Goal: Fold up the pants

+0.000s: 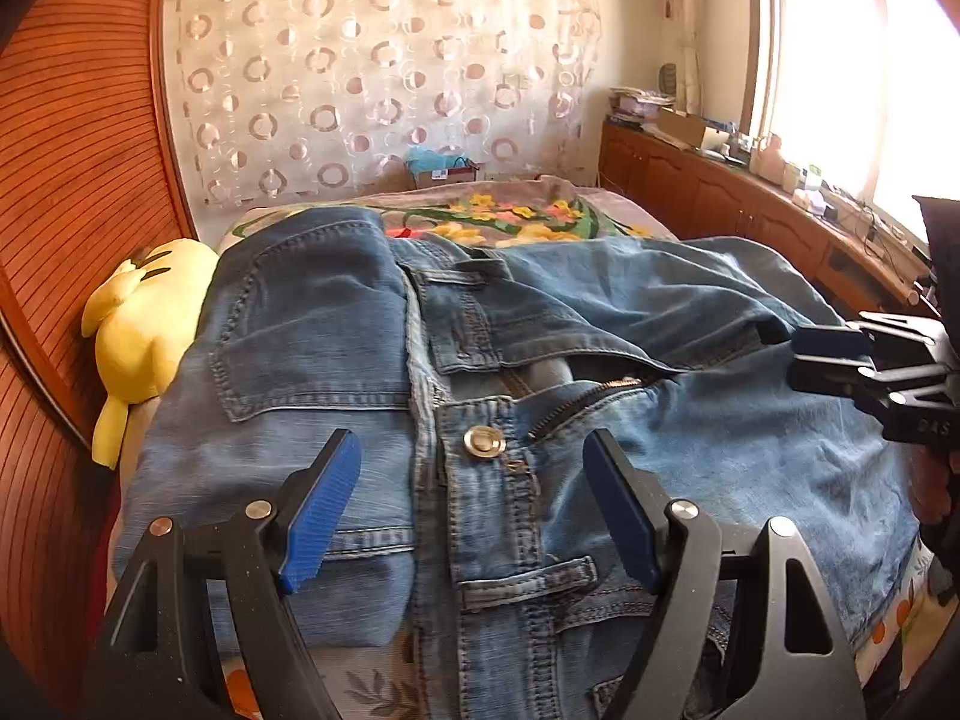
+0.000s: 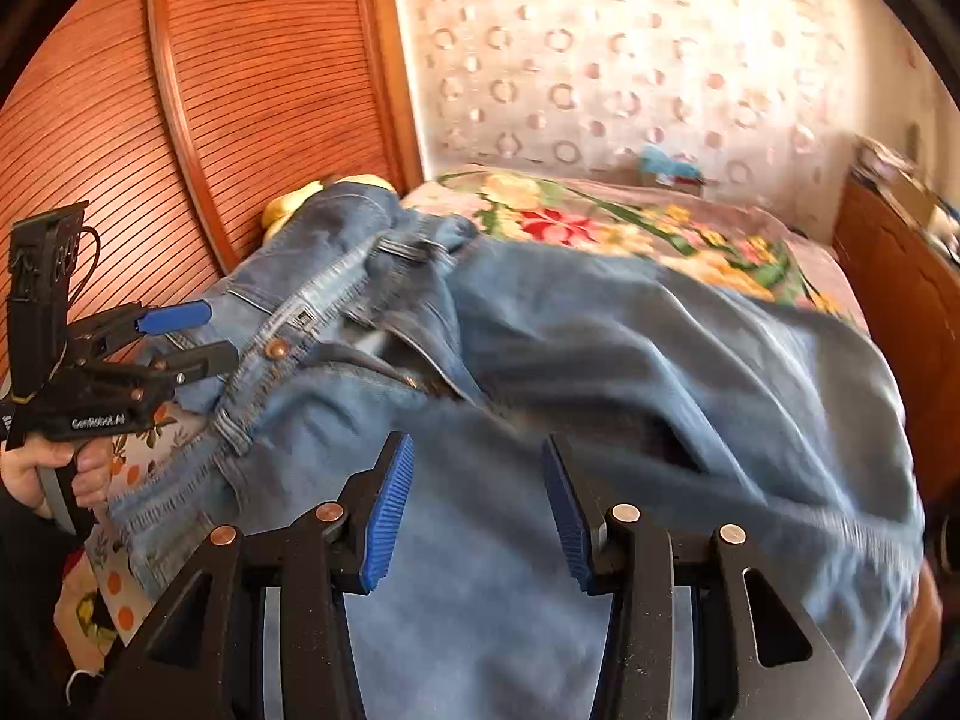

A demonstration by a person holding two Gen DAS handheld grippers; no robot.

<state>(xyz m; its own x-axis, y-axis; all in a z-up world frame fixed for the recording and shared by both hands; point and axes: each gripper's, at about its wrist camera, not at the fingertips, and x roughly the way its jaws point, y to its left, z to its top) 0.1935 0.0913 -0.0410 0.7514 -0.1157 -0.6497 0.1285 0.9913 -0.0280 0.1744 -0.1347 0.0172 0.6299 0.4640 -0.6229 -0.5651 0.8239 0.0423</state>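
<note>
A: Pants?
B: One pair of blue jeans (image 1: 510, 372), heaped and crumpled on the bed (image 1: 540, 216). Waistband faces the cameras, one metal button (image 1: 483, 441), fly unzipped, back pocket flap on the left side.
A: Grippers?
B: Two. Left gripper (image 1: 474, 498) has its jaws wide apart over the waistband, nothing between the blue pads, no contact that I can see. Right gripper (image 2: 477, 510) hovers over the denim leg with jaws partly apart, nothing clamped; that view is blurred.
A: Around it?
B: Floral bedspread (image 2: 570, 222) under the jeans, one yellow plush toy (image 1: 144, 324) by the wooden slatted panel (image 1: 78, 150), circle-patterned curtain (image 1: 372, 72) behind.
</note>
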